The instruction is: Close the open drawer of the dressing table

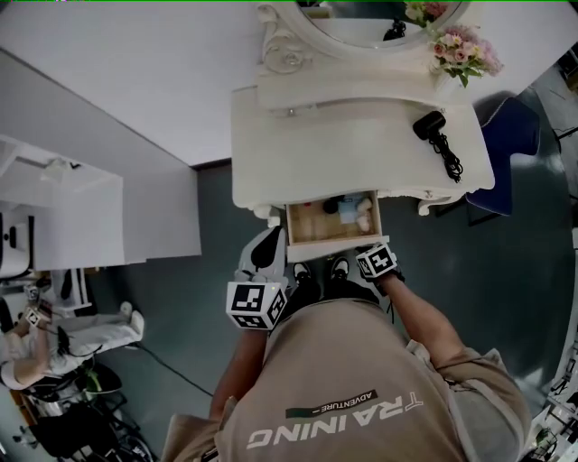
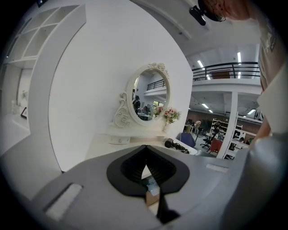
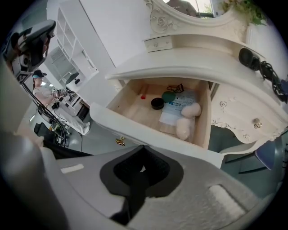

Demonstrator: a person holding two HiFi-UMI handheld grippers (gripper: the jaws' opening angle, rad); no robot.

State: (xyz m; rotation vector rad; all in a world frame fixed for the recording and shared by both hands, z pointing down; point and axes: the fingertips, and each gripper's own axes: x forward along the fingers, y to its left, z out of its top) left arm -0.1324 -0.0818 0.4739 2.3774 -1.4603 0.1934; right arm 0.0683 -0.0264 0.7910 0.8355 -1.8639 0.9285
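Note:
The white dressing table (image 1: 298,135) stands against the wall, its centre drawer (image 1: 312,224) pulled out toward me. The drawer (image 3: 135,105) holds a black round case (image 3: 157,103), a leaflet (image 3: 173,110) and two beige sponges (image 3: 183,128). A gold knob (image 3: 120,142) hangs from its white front panel (image 3: 148,131). My left gripper (image 1: 267,251) is at the drawer front's left end and my right gripper (image 1: 366,259) at its right end; contact cannot be told. Both the right gripper (image 3: 143,146) and the left gripper (image 2: 145,146) are shut on nothing.
A black hair dryer (image 1: 438,140) with its cord lies on the tabletop's right side. An oval mirror (image 1: 379,23) and pink flowers (image 1: 462,52) stand at the back. A blue chair (image 1: 510,144) sits to the right, a white shelf unit (image 1: 63,217) to the left.

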